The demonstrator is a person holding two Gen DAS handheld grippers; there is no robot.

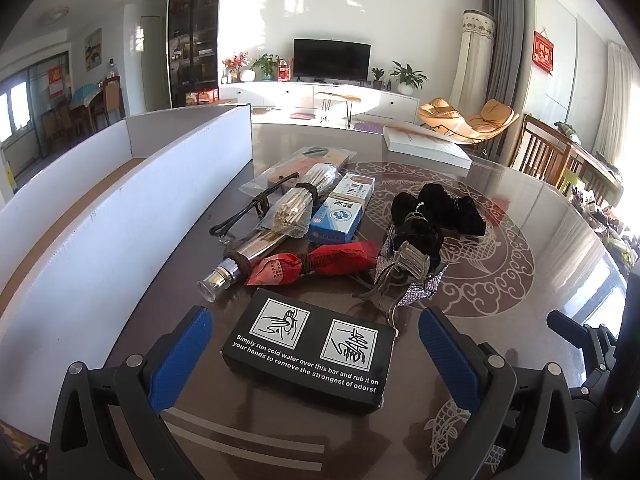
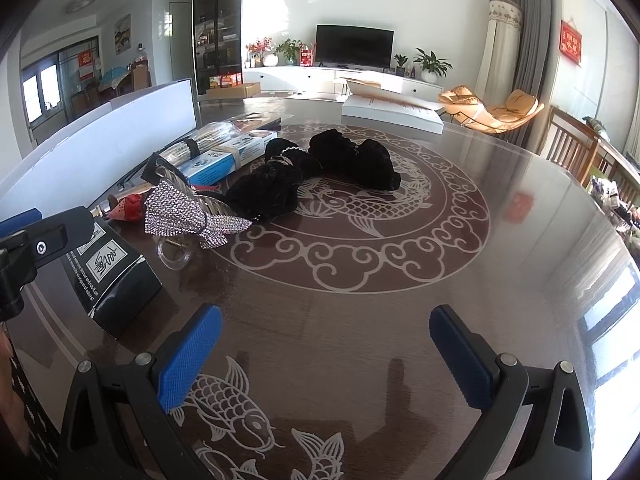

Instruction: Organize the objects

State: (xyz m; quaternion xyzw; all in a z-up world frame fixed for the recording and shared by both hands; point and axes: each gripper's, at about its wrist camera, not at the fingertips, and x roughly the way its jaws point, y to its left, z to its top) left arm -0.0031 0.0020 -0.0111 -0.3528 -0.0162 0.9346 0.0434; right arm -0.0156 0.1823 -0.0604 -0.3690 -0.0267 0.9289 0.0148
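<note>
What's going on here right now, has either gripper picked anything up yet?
Nothing is picked up yet. The left gripper is open with its fingers on either side of the black box, not yet closed on it. The right gripper is open over a bare patch of the table. Behind the box lie a red packet, a blue and white box, a sparkly hair clip and black hair ties, beside an open cardboard box.

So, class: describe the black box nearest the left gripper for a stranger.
On the brown table, beside the long white box, lies a heap of small things. The black box lies nearest, between the open left gripper fingers; only it has white hand-washing pictures and English text.
</note>
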